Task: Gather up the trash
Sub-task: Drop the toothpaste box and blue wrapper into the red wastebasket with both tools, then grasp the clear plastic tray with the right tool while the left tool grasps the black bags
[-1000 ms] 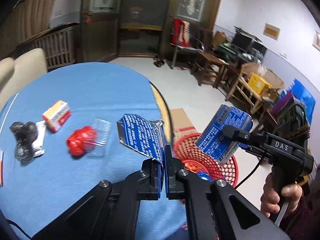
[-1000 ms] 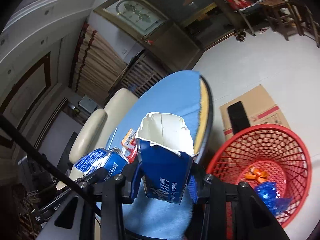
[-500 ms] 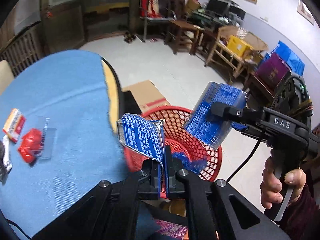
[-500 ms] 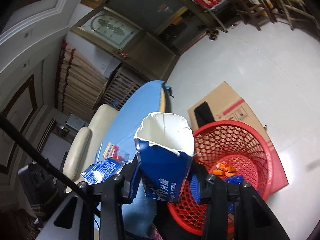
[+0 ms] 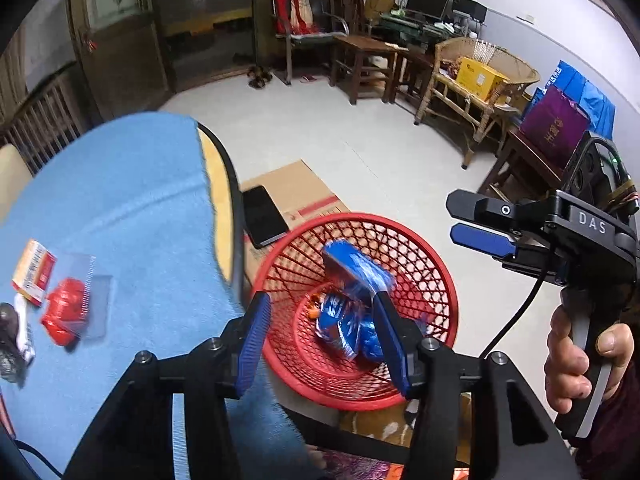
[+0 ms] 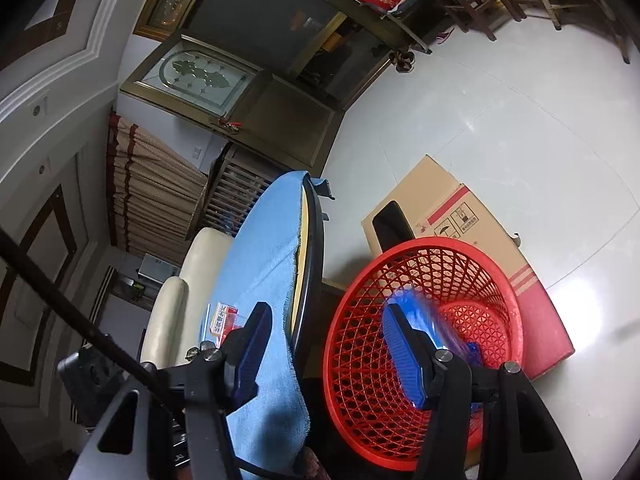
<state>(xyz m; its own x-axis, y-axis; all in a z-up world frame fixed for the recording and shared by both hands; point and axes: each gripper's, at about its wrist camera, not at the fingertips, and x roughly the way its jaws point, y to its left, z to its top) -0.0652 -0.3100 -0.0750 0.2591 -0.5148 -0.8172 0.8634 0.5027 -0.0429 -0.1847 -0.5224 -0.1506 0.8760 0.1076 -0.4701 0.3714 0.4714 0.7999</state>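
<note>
A round red plastic mesh basket (image 5: 420, 248) sits on the floor beside the blue-clothed round table (image 5: 120, 208), a flat brown cardboard box (image 5: 296, 188) behind it. Blurry blue cartons (image 5: 352, 272) lie inside it. The left gripper (image 5: 324, 336) and right gripper (image 6: 328, 352) are opening above the basket, holding nothing.

Dim indoor light, heavy fisheye bending, one smeared blur in each view.

Both views darken to black at the rounded corners, and straight lines bow near the edges. The pale floor (image 6: 500, 128) carries a soft white glare at the right edge of the right wrist view. A blue carton (image 5: 356, 270) dropping into the red basket (image 5: 432, 248) is streaked with motion blur; in the right wrist view it is only a blue smear. The blue tablecloth (image 5: 132, 208) looks soft and slightly smeared near the table's edge. Shadows are faint.
</note>
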